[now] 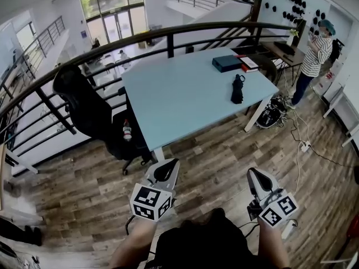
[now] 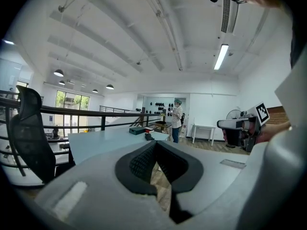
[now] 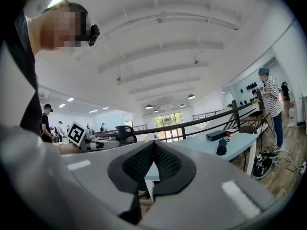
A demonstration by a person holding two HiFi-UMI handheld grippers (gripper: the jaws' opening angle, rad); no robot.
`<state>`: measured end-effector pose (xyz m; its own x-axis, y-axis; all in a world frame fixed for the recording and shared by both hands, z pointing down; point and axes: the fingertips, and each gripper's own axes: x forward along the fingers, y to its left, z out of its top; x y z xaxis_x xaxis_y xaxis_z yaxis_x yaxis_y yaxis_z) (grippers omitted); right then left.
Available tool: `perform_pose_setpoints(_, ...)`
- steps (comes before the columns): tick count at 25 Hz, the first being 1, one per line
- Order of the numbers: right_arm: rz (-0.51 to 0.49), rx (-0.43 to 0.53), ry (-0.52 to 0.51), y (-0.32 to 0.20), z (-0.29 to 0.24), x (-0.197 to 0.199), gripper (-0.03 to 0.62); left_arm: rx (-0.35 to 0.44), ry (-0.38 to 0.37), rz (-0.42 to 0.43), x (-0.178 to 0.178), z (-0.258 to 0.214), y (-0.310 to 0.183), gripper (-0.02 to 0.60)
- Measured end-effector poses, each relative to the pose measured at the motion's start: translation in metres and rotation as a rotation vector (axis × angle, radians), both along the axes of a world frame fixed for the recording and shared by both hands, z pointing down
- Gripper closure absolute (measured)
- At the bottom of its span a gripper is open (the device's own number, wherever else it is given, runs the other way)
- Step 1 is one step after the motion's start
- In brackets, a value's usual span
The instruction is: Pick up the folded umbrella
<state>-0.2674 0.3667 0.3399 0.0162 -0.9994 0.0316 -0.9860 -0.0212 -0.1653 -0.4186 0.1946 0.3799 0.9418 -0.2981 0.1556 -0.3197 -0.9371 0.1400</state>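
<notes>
Both grippers are held low in front of the person on bare forearms, pointing about level. The left gripper (image 1: 166, 167) and right gripper (image 1: 256, 177) each have jaws pressed together on nothing. The folded umbrella (image 1: 238, 88), a limp bundle of black fabric, lies well apart from them on the far right part of the smooth pale-blue bench (image 1: 179, 97). A flat dark box (image 1: 227, 63) sits just beyond it.
</notes>
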Motion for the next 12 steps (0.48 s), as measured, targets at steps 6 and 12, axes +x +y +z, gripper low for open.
perform_pose_setpoints(6,0.01,-0.026,-0.067,-0.01,0.024,0.039,0.594,-0.032,-0.044,0.017,0.04,0.019,-0.01,0.575)
perform_pose_setpoints(12,0.007,-0.064,-0.122,-0.038,0.048,0.114,0.592,-0.062,-0.077,0.007,0.113,0.032,-0.039,0.575)
